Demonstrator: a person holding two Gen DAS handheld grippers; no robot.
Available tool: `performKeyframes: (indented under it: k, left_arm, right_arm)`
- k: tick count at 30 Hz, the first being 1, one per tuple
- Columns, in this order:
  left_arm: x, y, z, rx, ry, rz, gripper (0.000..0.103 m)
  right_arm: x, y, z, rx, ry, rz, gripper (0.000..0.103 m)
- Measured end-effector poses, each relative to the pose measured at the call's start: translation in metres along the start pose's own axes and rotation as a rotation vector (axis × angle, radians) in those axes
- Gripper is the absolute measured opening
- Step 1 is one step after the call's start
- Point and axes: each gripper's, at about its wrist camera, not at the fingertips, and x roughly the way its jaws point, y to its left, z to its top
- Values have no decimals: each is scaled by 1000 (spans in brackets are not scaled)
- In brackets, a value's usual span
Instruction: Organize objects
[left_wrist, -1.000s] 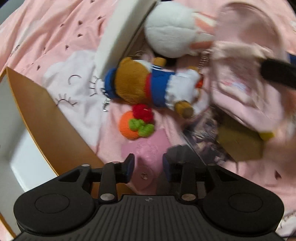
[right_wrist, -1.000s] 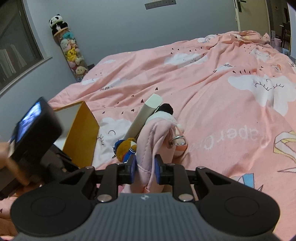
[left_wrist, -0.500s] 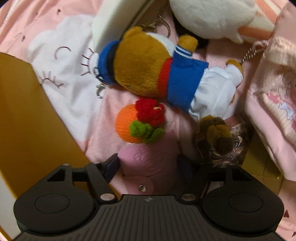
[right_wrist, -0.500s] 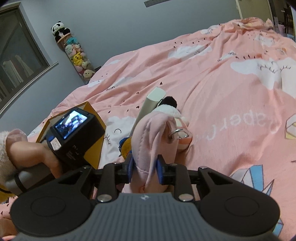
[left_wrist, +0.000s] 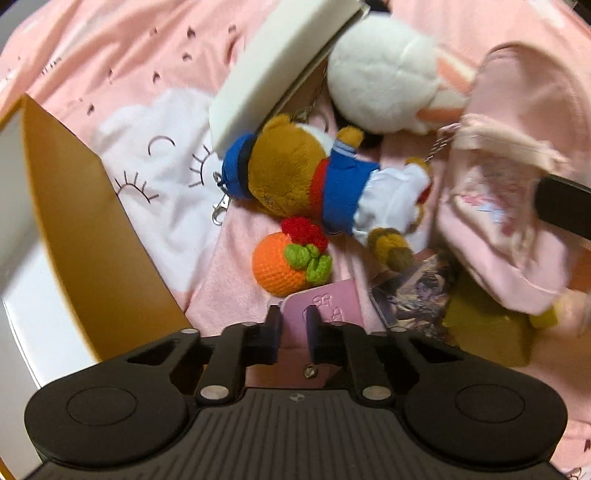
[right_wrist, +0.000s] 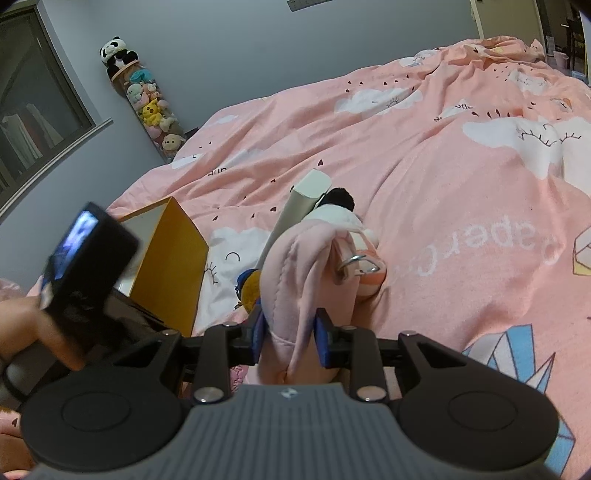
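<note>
pink card in closing left claw | only right view: panda

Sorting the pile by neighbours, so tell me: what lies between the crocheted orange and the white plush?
The brown bear plush in blue and white clothes lies between the crocheted orange and the white plush, seen in the left wrist view.

In the left wrist view, the box stood at far left, the bear plush lay at centre, the crocheted fruit just below it, the wallet lower still, and the drawstring bag hung at right.
</note>
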Motion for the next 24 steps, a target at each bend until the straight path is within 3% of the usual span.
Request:
performKeyframes:
  k: [8,17,24]
  left_arm:
    - [-55,-29,-20,-1,-191,-56,2]
    - [-98,-9,-46,-90,-374,-98,1]
    - [-157,13,-71,-158,-556,-104,1]
  right_arm:
    - [-7,9,-1,-3,-13,-10,27]
    - [-28,25,6,-15,-62,46,26]
    - [-37,47,20,-24,-69,169,26]
